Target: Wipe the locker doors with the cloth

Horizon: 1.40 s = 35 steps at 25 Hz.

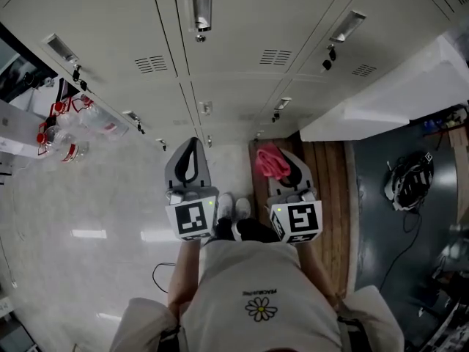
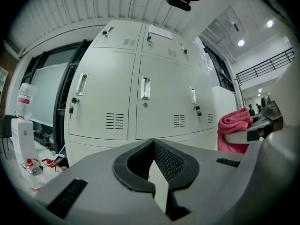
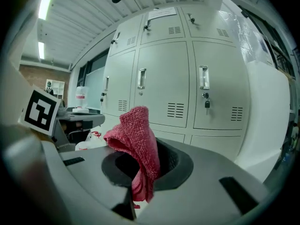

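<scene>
**Condition.** Your right gripper [image 3: 149,159] is clenched on the red cloth [image 3: 137,134]. It nips the cloth by a fold only, so a bunch stands above the jaws and a tail hangs below. Your left gripper [image 2: 153,143] is closed on nothing, jaw tips meeting. Both sit in front of the locker doors [image 1: 227,42], apart from them, and no wiping contact is made yet.

**Risks.**
- The hold looks thin, and a firm rub against a door would probably drag the cloth out.
- The bunch covers little of the gripper, so hard jaw edges may meet the paint.
- The door handles [image 3: 141,78] and the hanging lock [image 3: 206,104] stand proud and could snag the pile.
- A cable [image 1: 157,273] lies on the floor just to your left, and a sideways step invites a trip.
</scene>
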### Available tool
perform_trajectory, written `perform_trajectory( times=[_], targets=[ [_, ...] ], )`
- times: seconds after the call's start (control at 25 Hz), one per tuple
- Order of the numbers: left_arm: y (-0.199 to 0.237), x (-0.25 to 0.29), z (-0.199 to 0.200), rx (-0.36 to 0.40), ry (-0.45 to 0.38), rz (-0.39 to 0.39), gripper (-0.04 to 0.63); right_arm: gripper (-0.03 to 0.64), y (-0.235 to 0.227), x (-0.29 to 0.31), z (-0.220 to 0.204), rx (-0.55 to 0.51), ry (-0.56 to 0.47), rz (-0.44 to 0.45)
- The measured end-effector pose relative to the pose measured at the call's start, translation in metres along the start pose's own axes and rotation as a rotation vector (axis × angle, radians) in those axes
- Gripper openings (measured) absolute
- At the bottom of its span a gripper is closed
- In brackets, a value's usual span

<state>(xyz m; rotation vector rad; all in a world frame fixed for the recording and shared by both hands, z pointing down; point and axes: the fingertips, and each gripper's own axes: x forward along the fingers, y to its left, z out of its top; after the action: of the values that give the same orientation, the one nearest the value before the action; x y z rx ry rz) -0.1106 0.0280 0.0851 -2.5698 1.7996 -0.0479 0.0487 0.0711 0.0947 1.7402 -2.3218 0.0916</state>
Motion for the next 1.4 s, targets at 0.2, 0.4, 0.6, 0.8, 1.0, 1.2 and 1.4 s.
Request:
perform_trajectory(
  times=[0.2, 0.4, 0.6, 0.8, 1.0, 1.2, 1.4],
  targets=[
    [-0.01, 0.017, 0.024, 0.058, -0.053, 0.009, 0.017, 0.031, -0.036, 0.016, 0.003, 0.061, -0.048, -0.049],
    [-0.014, 0.037, -0.048, 0.044, -0.08, 0.03, 0.017, 0.031, -0.048, 0.051, -0.077, 0.105, -0.09, -0.059],
    [-0.008, 0.048, 0.015, 0.066, -0.026, 0.018, 0.017, 0.031, -0.055, 0.059, -0.003, 0.112, -0.124, -0.018],
    [-0.001, 0.083, -0.015, 0.053, -0.007, 0.021, 0.017, 0.032, -0.051, 0.108, -0.01, 0.117, -0.199, 0.024],
    [0.003, 0.105, -0.102, 0.103, 0.036, 0.027, 0.017, 0.031, -0.031, 0.15, -0.066, 0.133, -0.202, 0.067],
    [0.015, 0.118, -0.153, 0.045, 0.024, 0.078, 0.017, 0.032, -0.019, 0.176, -0.097, 0.125, -0.221, 0.104],
    [0.024, 0.118, -0.163, 0.058, 0.015, 0.09, 0.017, 0.032, -0.01, 0.188, -0.107, 0.136, -0.239, 0.124]
  ],
)
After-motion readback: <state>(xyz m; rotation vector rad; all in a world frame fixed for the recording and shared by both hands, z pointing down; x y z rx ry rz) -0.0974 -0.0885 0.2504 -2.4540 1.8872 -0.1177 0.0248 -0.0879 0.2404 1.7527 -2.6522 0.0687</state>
